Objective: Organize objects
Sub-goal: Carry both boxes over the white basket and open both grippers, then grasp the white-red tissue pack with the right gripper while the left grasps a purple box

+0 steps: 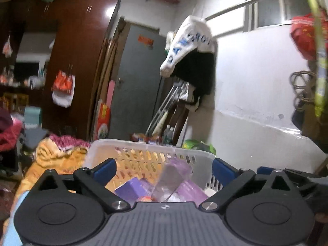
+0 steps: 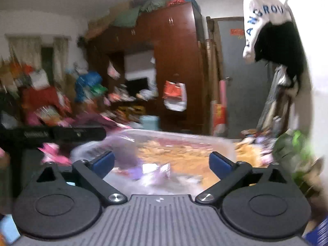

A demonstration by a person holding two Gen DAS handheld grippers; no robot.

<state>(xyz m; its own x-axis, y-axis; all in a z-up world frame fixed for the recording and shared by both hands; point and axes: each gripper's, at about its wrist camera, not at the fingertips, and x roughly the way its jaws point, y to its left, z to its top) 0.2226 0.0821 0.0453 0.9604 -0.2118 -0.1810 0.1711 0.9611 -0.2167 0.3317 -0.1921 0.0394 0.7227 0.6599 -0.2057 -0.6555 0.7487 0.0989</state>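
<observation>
A white plastic basket [image 1: 143, 149] with slotted walls sits just ahead of my left gripper [image 1: 164, 169]. Inside it lie purple boxes [image 1: 133, 188] and a clear purple-tinted container [image 1: 174, 174]. The left gripper's blue-padded fingers [image 1: 105, 169] stand wide apart above the basket's near side, with nothing pressed between them. In the right wrist view the same basket [image 2: 215, 141] is blurred, with purple items [image 2: 155, 174] in it. My right gripper [image 2: 162, 164] is also open wide over the basket and holds nothing.
An orange patterned blanket [image 1: 53, 155] lies left of the basket. A dark wooden wardrobe [image 2: 176, 61], a grey door [image 1: 139, 86] and hanging clothes [image 1: 190, 47] stand behind. A black bar [image 2: 53, 134] crosses the left side of the right wrist view. A green bag [image 1: 196, 144] sits by the white wall.
</observation>
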